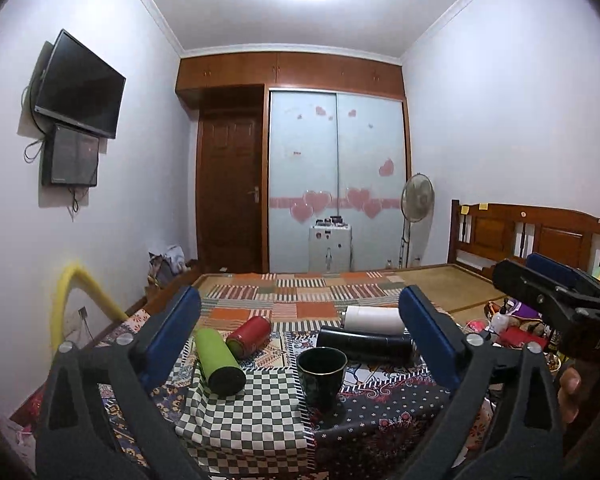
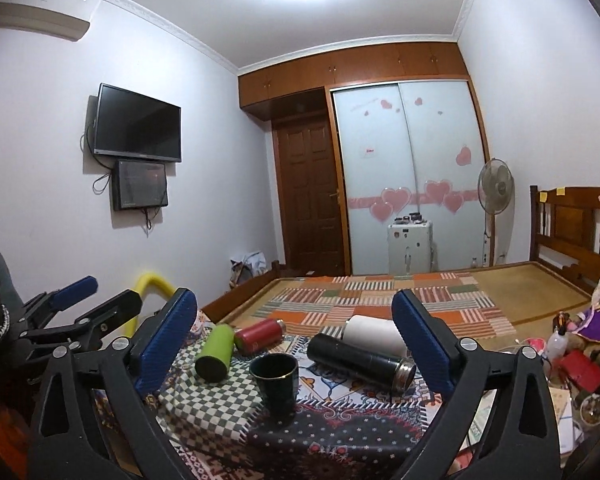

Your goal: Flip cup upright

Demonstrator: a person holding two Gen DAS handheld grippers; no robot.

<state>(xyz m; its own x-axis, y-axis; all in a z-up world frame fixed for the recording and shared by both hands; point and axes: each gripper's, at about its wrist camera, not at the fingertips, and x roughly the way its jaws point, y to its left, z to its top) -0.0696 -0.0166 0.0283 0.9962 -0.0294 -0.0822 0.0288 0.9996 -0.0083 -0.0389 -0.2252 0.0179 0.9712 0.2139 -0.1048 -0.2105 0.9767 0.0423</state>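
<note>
A dark green cup with a gold rim (image 1: 322,375) stands upright, mouth up, on the patterned cloth; it also shows in the right wrist view (image 2: 275,383). My left gripper (image 1: 300,336) is open and empty, its blue pads wide apart, held back from the cup. My right gripper (image 2: 296,332) is open and empty too, also short of the cup. The right gripper shows at the right edge of the left wrist view (image 1: 556,296), and the left gripper at the left of the right wrist view (image 2: 80,300).
Lying on the cloth behind the cup: a green bottle (image 1: 219,361), a red bottle (image 1: 249,335), a black flask (image 1: 366,346) and a white bottle (image 1: 374,319). A bed with a patchwork mat (image 1: 300,292) lies beyond. Clutter sits at the right (image 2: 576,360).
</note>
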